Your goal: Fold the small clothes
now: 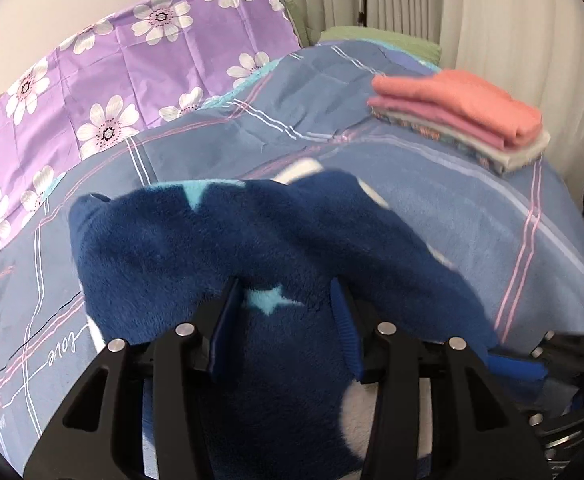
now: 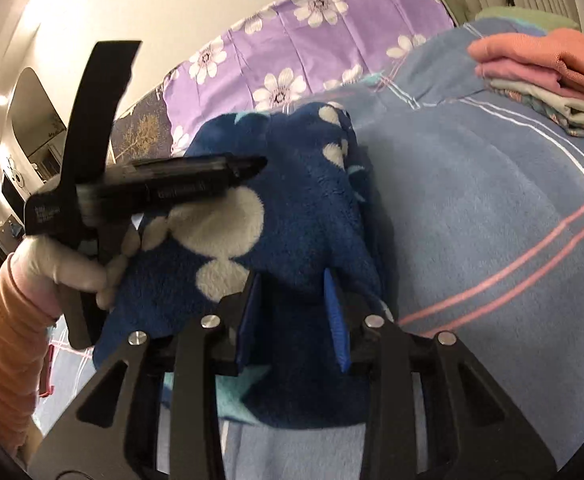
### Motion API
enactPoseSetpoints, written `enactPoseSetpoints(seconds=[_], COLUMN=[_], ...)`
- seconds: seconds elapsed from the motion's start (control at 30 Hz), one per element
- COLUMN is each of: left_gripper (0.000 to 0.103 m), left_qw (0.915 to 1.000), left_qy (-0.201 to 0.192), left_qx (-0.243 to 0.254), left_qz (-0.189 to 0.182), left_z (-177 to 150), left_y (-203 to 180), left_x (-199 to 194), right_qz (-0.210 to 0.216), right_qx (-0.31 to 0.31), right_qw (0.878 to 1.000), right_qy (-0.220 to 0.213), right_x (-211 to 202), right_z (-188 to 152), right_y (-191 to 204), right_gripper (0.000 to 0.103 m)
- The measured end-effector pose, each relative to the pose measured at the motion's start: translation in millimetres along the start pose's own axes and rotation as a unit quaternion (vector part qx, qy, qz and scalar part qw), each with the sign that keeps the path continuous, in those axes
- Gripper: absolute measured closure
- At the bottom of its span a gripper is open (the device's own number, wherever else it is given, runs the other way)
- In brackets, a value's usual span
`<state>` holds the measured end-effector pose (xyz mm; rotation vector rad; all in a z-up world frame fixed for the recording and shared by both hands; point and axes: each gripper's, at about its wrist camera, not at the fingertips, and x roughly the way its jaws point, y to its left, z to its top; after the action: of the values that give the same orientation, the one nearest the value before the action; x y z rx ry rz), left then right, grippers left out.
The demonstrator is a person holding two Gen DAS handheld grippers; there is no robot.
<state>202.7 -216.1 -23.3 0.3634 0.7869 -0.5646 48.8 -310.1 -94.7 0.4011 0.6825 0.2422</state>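
While it lay bunched on the blue plaid bedspread (image 1: 471, 232), the navy fleece garment (image 1: 220, 240), patterned with pale stars and white blotches, was lifted at its near edge by both tools.

Left gripper (image 1: 286, 320): blue pads set moderately apart with fleece bulging up between them; whether they actually pinched the cloth could not be told.

Right gripper (image 2: 292, 316): same posture at the garment's other near end, pads parted with fabric lying between; grip likewise uncertain. In the right wrist view the left tool's body crossed over the fleece, held by a gloved left hand (image 2: 64, 268) in an orange sleeve.

Stack of folded clothes (image 1: 463, 116): coral, pink, grey and patterned layers, well apart from the garment, toward the far right of the bed.

Purple floral quilt (image 1: 112, 80): beyond the bedspread, against the wall.

Handling note (judgement): the garment appeared mid-fold. Thick pile resists creasing, so both corners should travel level and together, land edge on edge, and be pressed flat before release.
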Motion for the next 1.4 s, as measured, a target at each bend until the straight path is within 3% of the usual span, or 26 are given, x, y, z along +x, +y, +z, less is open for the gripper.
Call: enactPoseSetpoints(seconds=[0.03, 0.1, 0.2, 0.27, 0.37, 0.4, 0.47, 0.57, 0.7, 0.77, 0.9, 1.0, 1.03, 1.1, 1.13, 1.17, 1.2, 1.27, 1.4], left_gripper=[0.066, 0.073, 0.085, 0.085, 0.087, 0.089, 0.091, 0.091, 0.090, 0.088, 0.078, 0.057, 0.048, 0.040, 0.039, 0.038, 0.038, 0.038, 0.038], left_qw=[0.9999, 0.9977, 0.9940, 0.9943, 0.9901, 0.9868, 0.9904, 0.9881, 0.9895, 0.9900, 0.9935, 0.9944, 0.9977, 0.9992, 0.9996, 0.9995, 0.9996, 0.9987, 0.9996], left_qy=[-0.011, -0.044, -0.064, -0.049, 0.056, 0.053, 0.041, 0.059, 0.041, 0.024, -0.004, -0.037, -0.043, -0.032, 0.002, 0.028, 0.019, 0.000, 0.008], left_qx=[-0.003, -0.005, -0.026, -0.026, 0.048, 0.063, 0.019, 0.045, 0.027, 0.024, 0.045, 0.042, 0.018, -0.009, -0.007, 0.013, 0.020, -0.043, -0.023], left_qz=[0.006, 0.051, 0.085, 0.091, 0.120, 0.139, 0.131, 0.135, 0.136, 0.137, 0.105, 0.089, 0.048, -0.020, -0.026, -0.005, 0.005, -0.028, -0.014], left_z=[4.2, 19.9, 37.6, 41.3, 15.7, 2.9, 7.8, 13.7, 7.7, 8.1, 15.1, 21.2, 21.0, 15.4, 6.9, -6.2, -13.2, -16.1, -14.9], left_y=[4.1, 21.1, 50.0, 60.0, 56.2, 52.0, 57.7, 52.3, 54.5, 57.2, 62.7, 67.8, 70.9, 72.4, 67.1, 59.3, 56.7, 67.3, 61.2], left_x=[-5.4, -19.9, -27.6, -16.0, 59.7, 81.3, 84.4, 87.2, 78.9, 70.5, 26.3, -8.8, -16.7, -10.1, 10.2, 35.8, 43.8, 51.8, 49.8], right_qz=[-0.003, -0.005, -0.006, -0.005, -0.005, -0.008, -0.030, -0.032, -0.033, -0.036, -0.032, -0.032, -0.034, -0.037, -0.037, -0.036, -0.038, -0.041, -0.046], right_qx=[-0.008, -0.011, -0.013, -0.013, -0.022, -0.029, -0.043, -0.044, -0.045, -0.048, -0.044, -0.045, -0.046, -0.048, -0.048, -0.048, -0.048, -0.049, -0.054], right_qw=[1.000, 1.000, 1.000, 1.000, 1.000, 1.000, 0.999, 0.999, 0.998, 0.998, 0.998, 0.998, 0.998, 0.998, 0.998, 0.998, 0.998, 0.998, 0.997], right_qy=[0.000, 0.000, 0.000, 0.000, 0.001, 0.002, 0.001, 0.001, 0.002, 0.003, 0.005, 0.007, 0.006, 0.006, 0.006, 0.006, 0.006, 0.006, 0.013], right_x=[-0.8, -1.1, 0.3, 0.9, -0.4, 1.2, 3.1, 3.7, 2.5, 1.6, 1.3, 1.4, 1.2, 1.4, 1.6, 1.7, 2.4, 2.8, 3.2], right_z=[-1.8, -3.4, -3.7, -3.6, -1.7, -1.1, -1.7, -1.8, -1.8, -3.4, -3.3, -1.8, -2.4, -2.4, -2.3, -2.0, -1.8, -1.8, -0.4], right_y=[0.2, -0.4, 0.1, 0.9, 3.7, 7.1, 11.8, 10.6, 11.4, 13.0, 11.8, 12.2, 13.3, 14.1, 13.9, 14.0, 14.3, 14.5, 17.0], right_gripper=[0.072, 0.072, 0.072, 0.072, 0.072, 0.072, 0.071, 0.071, 0.071, 0.071, 0.071, 0.071, 0.071, 0.071, 0.071, 0.071, 0.071, 0.071, 0.071])
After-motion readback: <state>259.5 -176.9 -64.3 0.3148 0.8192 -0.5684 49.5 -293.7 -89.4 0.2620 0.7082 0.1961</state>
